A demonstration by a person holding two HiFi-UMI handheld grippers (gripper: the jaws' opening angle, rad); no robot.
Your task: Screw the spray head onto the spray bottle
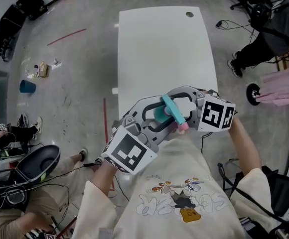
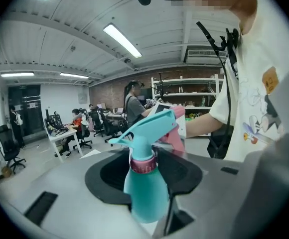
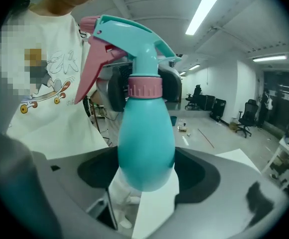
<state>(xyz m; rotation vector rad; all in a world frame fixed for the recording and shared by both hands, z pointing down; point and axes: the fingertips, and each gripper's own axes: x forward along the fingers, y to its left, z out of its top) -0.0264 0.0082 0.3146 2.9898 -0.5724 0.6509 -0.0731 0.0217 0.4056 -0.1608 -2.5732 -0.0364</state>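
Note:
A teal spray bottle (image 1: pixel 159 114) hangs in the air close to my chest, over the near end of the white table (image 1: pixel 164 49). Its teal spray head (image 1: pixel 174 109) with a pink trigger (image 1: pixel 183 127) sits on the neck at a pink collar (image 3: pixel 144 87). My left gripper (image 1: pixel 157 121) comes in from the lower left and is shut on the bottle's body (image 2: pixel 145 193). From the right, my right gripper (image 1: pixel 177 101) has the bottle (image 3: pixel 145 148) between its jaws. The bottle's body hides where they touch.
A person sits low at the left (image 1: pixel 15 203) beside a dark round seat (image 1: pixel 37 163). Another person stands at the upper right (image 1: pixel 269 39). A blue cup (image 1: pixel 27 86) and small litter lie on the grey floor. Cables trail on the floor by my feet.

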